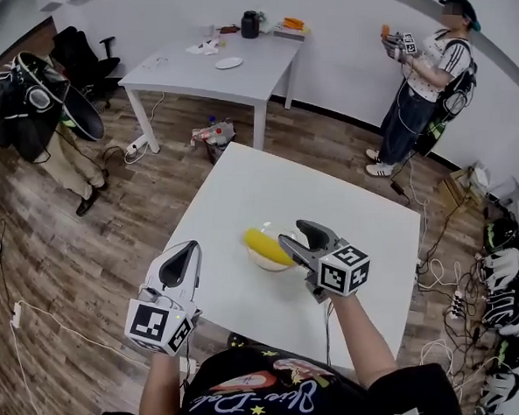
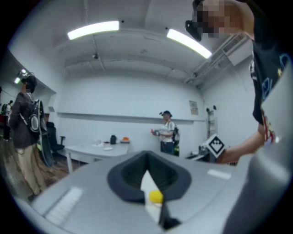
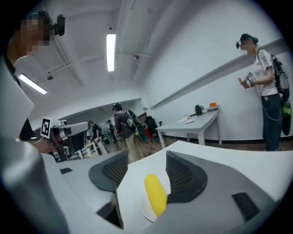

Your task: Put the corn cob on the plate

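A yellow corn cob (image 1: 267, 246) lies on a small pale plate (image 1: 261, 263) near the middle of the white table (image 1: 243, 184). My right gripper (image 1: 295, 233) hovers just right of the cob, open and holding nothing. In the right gripper view the corn cob (image 3: 155, 194) and the plate (image 3: 144, 213) show through the gap of the right gripper (image 3: 146, 159). My left gripper (image 1: 185, 251) is shut and empty above the table's front left edge. In the left gripper view, a narrow slit in the left gripper (image 2: 147, 157) reveals a bit of the corn cob (image 2: 156, 196).
A second white table (image 1: 250, 74) with a dish, a dark jug and small items stands at the back. One person (image 1: 420, 89) holding grippers stands at the back right, another person (image 1: 37, 118) at the left. Cables and gear (image 1: 501, 270) lie on the floor at right.
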### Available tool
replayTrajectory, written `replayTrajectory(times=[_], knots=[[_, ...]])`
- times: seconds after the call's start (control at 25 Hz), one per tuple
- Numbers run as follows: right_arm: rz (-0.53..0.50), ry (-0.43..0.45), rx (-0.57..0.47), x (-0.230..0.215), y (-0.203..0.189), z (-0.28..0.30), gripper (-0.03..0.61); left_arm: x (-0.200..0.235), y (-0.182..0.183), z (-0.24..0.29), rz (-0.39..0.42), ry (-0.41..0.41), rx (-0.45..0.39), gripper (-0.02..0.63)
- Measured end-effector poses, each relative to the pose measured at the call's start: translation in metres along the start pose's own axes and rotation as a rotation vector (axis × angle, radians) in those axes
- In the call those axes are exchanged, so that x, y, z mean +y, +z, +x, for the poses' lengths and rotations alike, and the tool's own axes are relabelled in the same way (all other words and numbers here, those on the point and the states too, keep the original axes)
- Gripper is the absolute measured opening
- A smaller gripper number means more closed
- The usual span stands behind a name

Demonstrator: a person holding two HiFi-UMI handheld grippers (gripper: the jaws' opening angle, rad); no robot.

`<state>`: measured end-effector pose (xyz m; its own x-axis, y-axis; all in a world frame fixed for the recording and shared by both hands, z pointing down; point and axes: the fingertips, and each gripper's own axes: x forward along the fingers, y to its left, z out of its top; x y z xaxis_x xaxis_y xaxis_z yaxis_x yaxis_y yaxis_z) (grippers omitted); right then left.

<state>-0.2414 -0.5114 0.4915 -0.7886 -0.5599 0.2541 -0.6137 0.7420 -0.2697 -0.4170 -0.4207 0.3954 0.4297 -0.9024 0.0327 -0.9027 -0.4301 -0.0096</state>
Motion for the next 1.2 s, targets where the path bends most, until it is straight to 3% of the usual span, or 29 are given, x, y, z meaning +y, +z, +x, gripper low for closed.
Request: replayTrajectory(times=[0.12,0.16,0.2,0.28,0.56,1.2], knots=[[-0.026,-0.101,-0.048,0.007,0.016,-0.03,0.26,-0.021,-0.002,0.017,-0.01,-0.072,-0.015,-0.011],[-0.03,-0.111,-0.066,0.011,0.02,-0.038,0.218,-0.028,-0.001,0.023,-0.014,-0.097,-0.024,-0.011],[-0.022,-0.106,-0.091,0.015,0.025,-0.044,0.097,-0.034,0.0,0.029,-0.015,-0.119,-0.029,-0.011],[0.007,-0.078,-0.134,0.023,0.032,-0.049,0.034,-0.043,0.002,0.04,-0.002,-0.152,-0.029,-0.011],[0.0,-0.062,-0.185,0.034,0.047,-0.065,0.015,-0.059,0.01,0.056,0.018,-0.205,-0.034,-0.011],[-0.015,-0.041,-0.165,0.035,0.056,-0.049,0.015,-0.036,0.011,0.049,0.042,-0.141,-0.018,-0.011]])
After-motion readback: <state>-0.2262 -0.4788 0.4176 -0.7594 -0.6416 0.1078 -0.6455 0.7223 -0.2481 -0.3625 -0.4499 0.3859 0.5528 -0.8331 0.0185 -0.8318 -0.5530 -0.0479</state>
